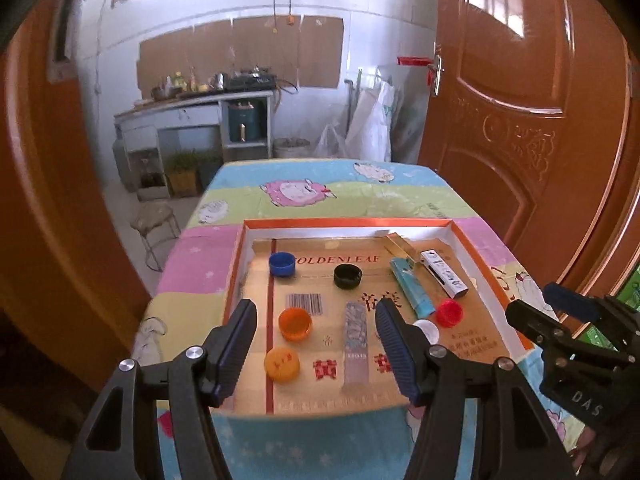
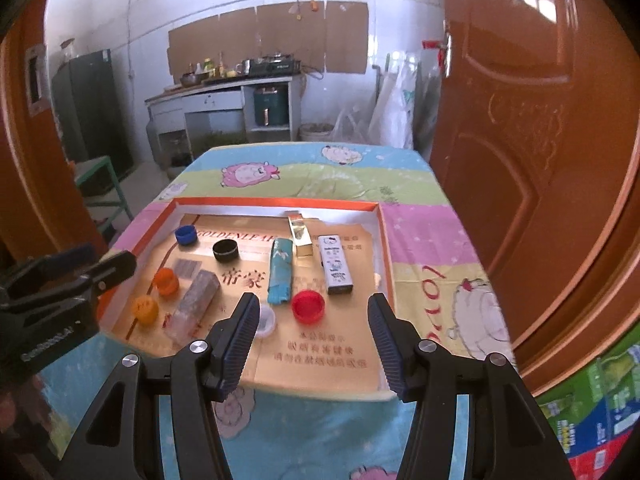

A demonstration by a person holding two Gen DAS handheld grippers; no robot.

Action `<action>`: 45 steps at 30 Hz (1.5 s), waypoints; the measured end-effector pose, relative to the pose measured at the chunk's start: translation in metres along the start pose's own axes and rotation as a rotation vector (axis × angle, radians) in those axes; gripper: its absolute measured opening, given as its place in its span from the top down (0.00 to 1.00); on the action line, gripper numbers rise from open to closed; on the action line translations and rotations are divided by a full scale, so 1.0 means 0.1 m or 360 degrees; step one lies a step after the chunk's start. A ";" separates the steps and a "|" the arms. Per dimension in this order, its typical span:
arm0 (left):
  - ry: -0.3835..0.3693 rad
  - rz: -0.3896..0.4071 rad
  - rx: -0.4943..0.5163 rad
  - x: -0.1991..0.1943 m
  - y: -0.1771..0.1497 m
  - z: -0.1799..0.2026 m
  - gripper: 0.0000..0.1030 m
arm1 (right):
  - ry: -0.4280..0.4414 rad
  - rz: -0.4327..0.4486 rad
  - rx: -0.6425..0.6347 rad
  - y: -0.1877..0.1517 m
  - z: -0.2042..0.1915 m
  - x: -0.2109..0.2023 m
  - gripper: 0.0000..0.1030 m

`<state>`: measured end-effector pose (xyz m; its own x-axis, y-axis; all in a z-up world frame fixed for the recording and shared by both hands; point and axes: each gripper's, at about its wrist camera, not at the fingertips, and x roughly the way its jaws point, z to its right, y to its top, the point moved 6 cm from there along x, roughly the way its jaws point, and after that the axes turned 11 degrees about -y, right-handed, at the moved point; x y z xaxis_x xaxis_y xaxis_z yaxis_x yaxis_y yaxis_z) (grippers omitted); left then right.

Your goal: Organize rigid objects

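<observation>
Table [image 1: 320,196] (cartoon-sheep cloth) bearing tray [image 1: 352,225]

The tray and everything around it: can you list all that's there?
tray: one, orange rim, on the table
caps: six; blue and black at the back, two orange on the left, red and white near the front
lighters: four; teal, white and gold at the right, patterned one in the middle
tablecloth: one, pastel with sheep
door: brown, on the right
left gripper: black, fingers open, empty
right gripper: black, fingers open, empty
</observation>
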<state>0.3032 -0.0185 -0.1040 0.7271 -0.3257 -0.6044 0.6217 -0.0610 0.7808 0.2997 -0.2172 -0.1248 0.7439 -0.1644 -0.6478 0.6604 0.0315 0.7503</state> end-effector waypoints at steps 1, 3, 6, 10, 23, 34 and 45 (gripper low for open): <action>0.0030 0.0019 0.0015 -0.08 -0.02 0.04 0.40 | -0.0004 0.0011 0.0005 -0.02 0.00 -0.06 0.44; 0.0029 0.0044 0.0022 -0.20 -0.05 0.11 0.40 | -0.0007 0.0030 0.0024 -0.08 0.02 -0.19 0.44; 0.0020 0.0082 -0.0008 -0.37 -0.11 0.18 0.40 | -0.0030 0.0056 0.0049 -0.14 0.07 -0.36 0.44; 0.0094 0.0144 -0.0011 -0.64 -0.23 0.29 0.40 | -0.0057 0.0096 0.0069 -0.21 0.09 -0.62 0.44; 0.0077 0.0216 -0.0089 -1.35 -0.61 0.54 0.41 | -0.0088 0.0159 0.0053 -0.64 0.06 -1.48 0.44; 0.0110 0.0301 -0.0050 -1.83 -0.75 0.67 0.41 | -0.0135 0.0241 0.0081 -0.83 0.13 -1.96 0.43; 0.0136 0.0312 -0.0035 -1.99 -0.78 0.69 0.46 | -0.0172 0.0350 0.0143 -0.80 0.19 -2.22 0.44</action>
<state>0.0896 -0.0138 -0.0339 0.8563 -0.2479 -0.4531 0.4714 0.0166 0.8818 0.0799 -0.2019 -0.0380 0.8500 -0.2676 -0.4538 0.4688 -0.0087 0.8833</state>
